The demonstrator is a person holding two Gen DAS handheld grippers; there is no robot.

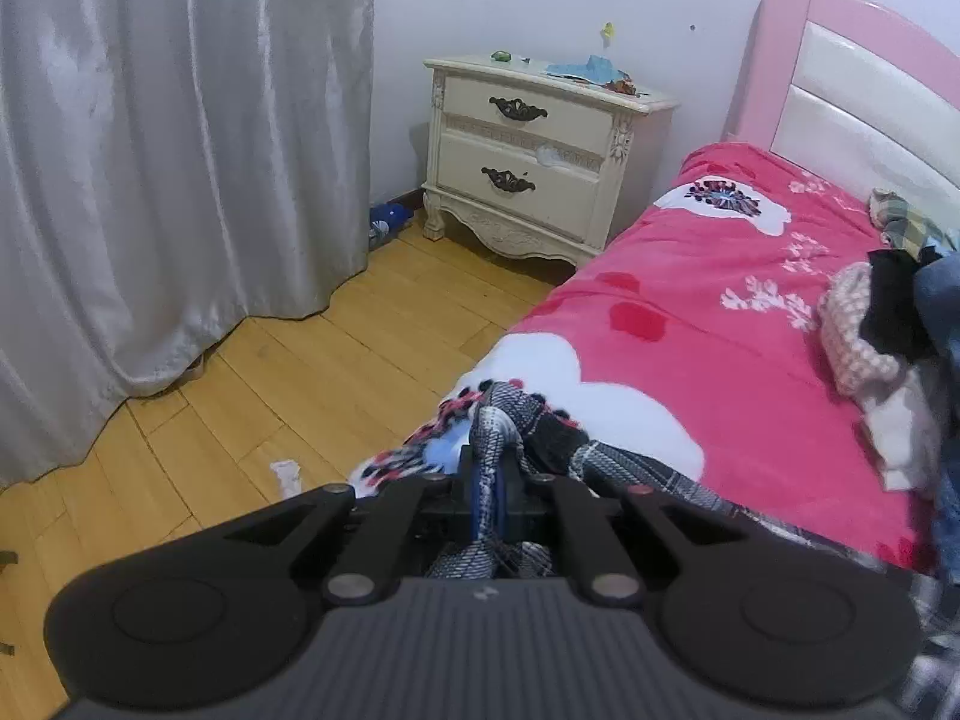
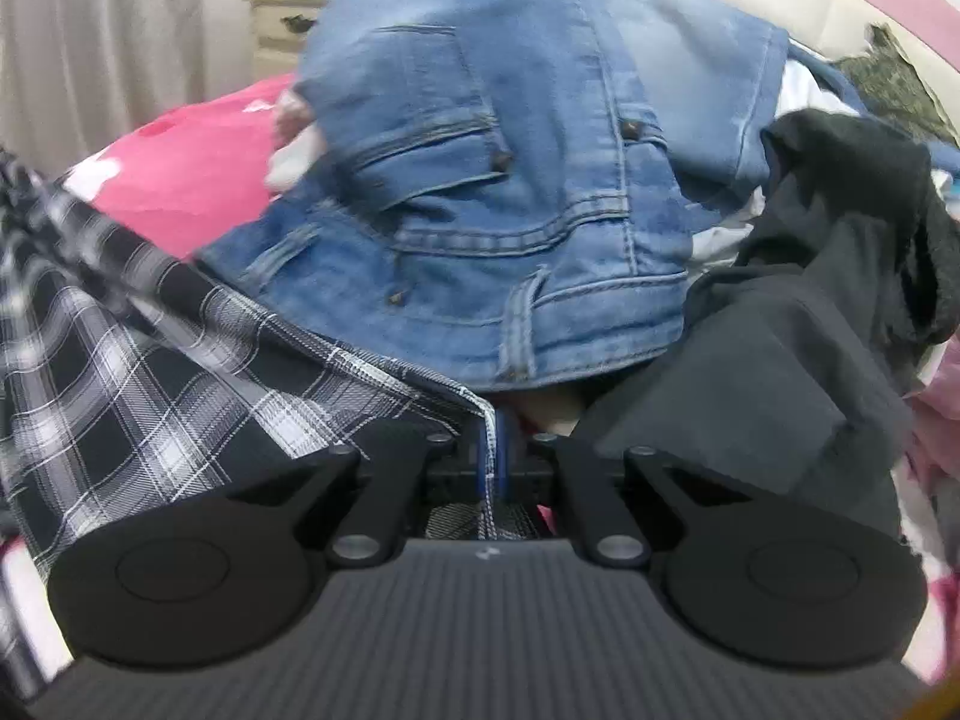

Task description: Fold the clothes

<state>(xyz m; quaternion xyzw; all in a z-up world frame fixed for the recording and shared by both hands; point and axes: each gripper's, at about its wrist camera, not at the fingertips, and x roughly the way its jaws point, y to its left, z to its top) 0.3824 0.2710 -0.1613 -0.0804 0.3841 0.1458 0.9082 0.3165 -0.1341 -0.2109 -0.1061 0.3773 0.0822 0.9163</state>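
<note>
Honestly this looks like the very start of the job. Far left there's just the grey curtain and wood floor, then the cream nightstand, none of it part of the folding.

Moving right, the left gripper is clamped down tight on a bunched bit of the plaid shirt, right at the near edge of the bed with the pink blanket. The shirt trails off across the blanket toward the right, still rumpled, no crease or fold in it that I can see.

Over on the right wrist view, the right gripper is pinched shut on a stitched hem of the same plaid shirt, which stretches away to its left.

Past that is the pile: a denim jacket, a dark grey garment, plus other stuff behind. All of it is heaped and unfolded. I don't spot a single finished folded item anywhere, so basically everything is left to do, shirt included.
</note>
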